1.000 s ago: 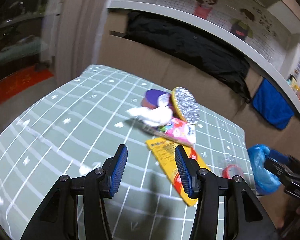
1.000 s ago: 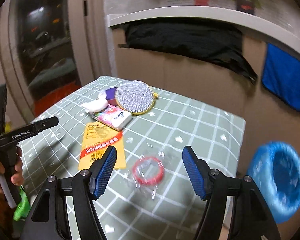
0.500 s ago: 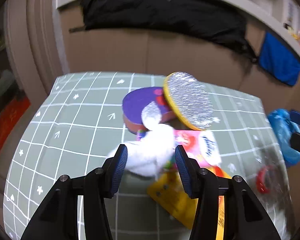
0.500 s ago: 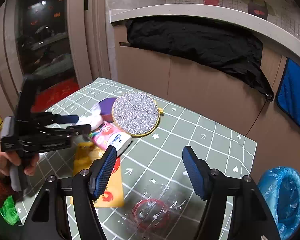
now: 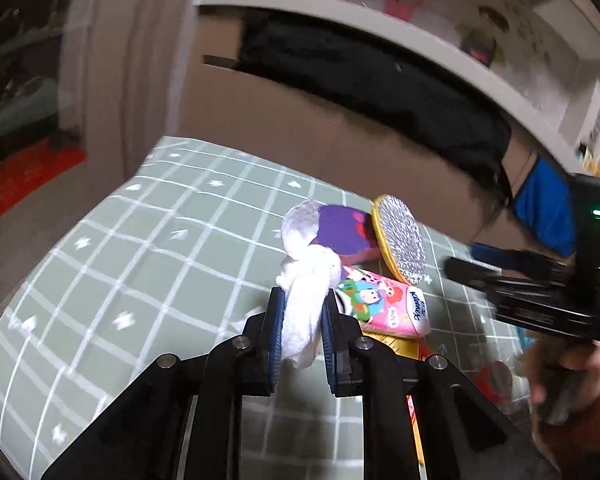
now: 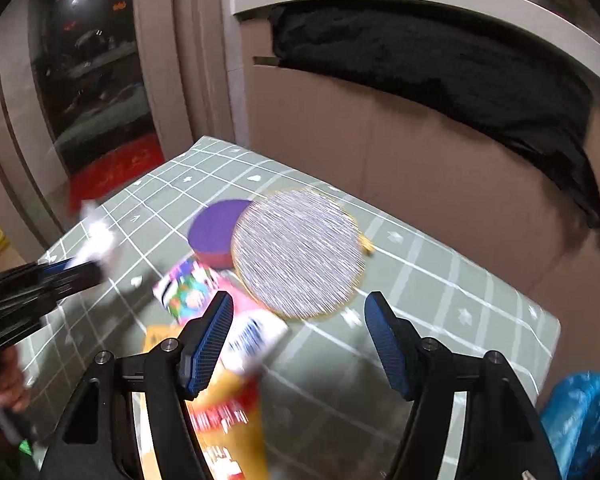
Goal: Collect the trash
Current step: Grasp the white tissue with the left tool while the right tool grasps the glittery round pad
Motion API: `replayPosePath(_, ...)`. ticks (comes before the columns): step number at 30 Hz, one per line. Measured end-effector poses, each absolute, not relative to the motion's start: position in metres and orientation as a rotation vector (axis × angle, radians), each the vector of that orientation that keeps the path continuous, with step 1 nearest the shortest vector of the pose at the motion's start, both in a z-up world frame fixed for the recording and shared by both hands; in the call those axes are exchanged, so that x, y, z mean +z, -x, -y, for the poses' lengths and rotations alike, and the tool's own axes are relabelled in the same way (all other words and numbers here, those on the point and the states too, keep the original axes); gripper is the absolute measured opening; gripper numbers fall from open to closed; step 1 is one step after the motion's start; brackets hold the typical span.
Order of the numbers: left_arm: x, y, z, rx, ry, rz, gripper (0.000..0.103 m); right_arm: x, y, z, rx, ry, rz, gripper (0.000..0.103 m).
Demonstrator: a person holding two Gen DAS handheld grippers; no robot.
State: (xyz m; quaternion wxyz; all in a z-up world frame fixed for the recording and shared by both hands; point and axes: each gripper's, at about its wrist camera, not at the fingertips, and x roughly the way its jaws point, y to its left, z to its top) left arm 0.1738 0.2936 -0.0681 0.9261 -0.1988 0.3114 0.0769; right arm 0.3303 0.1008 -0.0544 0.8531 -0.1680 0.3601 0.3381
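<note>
Pinching crumpled white tissue (image 5: 306, 300), left gripper (image 5: 300, 320) lifts; right gripper (image 6: 298, 332) spread (empty). Next: carry right to blue-lined bin (image 6: 580, 412).

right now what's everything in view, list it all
crumpled tissue: 1, white, clamped in the left gripper
purple round box: 1, purple, far side of table
woven round mat: 1, silver with yellow rim, leaning on the purple box
tissue pack: 1, pink with cartoons, beside the mat
yellow wrapper: 1, yellow and red, flat on table
table: 1, green grid cloth
bin bag: 1, blue, beside the table
black garment: 1, draped behind
left gripper: shut on tissue
right gripper: open, over the table
</note>
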Motion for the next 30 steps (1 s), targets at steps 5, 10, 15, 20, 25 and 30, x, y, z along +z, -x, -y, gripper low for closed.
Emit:
replayPosePath(5, -0.07, -0.144, -0.311, 0.198, 0.43, -0.63, 0.018, -0.074, -0.332, -0.156, 0.64, 0.495, -0.71, 0.065)
replayPosePath(10, -0.077, -0.126, -0.321, 0.213, 0.47, -0.626, 0.018, -0.093, -0.342, -0.183, 0.563, 0.566, -0.727, 0.059)
replayPosePath(15, -0.081, -0.117, -0.32, 0.21, 0.491, -0.63, 0.018, -0.085, -0.34, -0.161, 0.572, 0.492, -0.745, 0.023)
replayPosePath(20, -0.079, -0.112, -0.302, 0.174, 0.5, -0.618, 0.018, -0.052, -0.321, -0.118, 0.565, 0.409, -0.7, 0.013)
replayPosePath(25, -0.07, -0.11, -0.272, 0.113, 0.483, -0.609, 0.018, -0.024, -0.293, -0.063, 0.58, 0.3, -0.689, 0.013)
replayPosePath(30, -0.055, -0.104, -0.239, 0.065, 0.439, -0.601, 0.018, -0.006, -0.263, -0.01, 0.606, 0.204, -0.687, 0.013)
